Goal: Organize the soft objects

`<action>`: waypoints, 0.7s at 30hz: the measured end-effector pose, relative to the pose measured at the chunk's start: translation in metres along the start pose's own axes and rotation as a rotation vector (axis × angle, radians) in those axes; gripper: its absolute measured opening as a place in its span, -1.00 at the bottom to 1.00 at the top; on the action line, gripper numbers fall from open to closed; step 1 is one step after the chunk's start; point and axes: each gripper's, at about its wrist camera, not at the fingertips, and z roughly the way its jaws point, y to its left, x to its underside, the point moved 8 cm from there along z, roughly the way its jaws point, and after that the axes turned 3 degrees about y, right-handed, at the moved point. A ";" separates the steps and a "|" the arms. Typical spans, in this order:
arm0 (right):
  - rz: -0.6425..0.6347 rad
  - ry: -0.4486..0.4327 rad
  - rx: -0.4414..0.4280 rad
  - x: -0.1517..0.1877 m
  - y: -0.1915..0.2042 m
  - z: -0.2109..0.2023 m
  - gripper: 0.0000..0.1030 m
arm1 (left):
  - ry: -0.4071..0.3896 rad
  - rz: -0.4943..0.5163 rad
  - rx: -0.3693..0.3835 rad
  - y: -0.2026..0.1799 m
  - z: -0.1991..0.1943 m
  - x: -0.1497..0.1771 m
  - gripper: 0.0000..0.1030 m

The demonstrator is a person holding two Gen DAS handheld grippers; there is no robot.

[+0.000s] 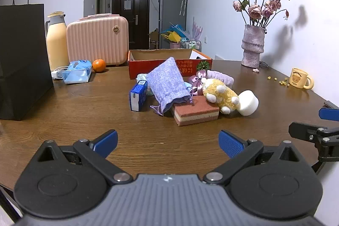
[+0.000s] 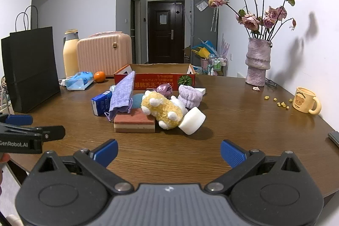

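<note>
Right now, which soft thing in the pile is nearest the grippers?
The layered brown sponge, flat at the pile's front edge; the plush toy and purple pouch sit behind it.

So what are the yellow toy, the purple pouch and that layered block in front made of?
The toy looks like curly plush: its yellow surface is nubbly, with white paws. The pouch seems coarse woven cloth, linen-like, with a visible weave and a drawstring. The block is probably a foam sponge: matte, with reddish and cream layers.
</note>
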 end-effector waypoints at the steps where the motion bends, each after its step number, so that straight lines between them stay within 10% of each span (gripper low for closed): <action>1: 0.001 0.000 0.000 0.000 0.000 0.000 1.00 | -0.001 0.000 0.000 0.000 0.000 0.000 1.00; 21: 0.001 0.003 -0.002 0.003 0.001 0.001 1.00 | -0.003 0.001 0.000 0.002 -0.002 -0.001 1.00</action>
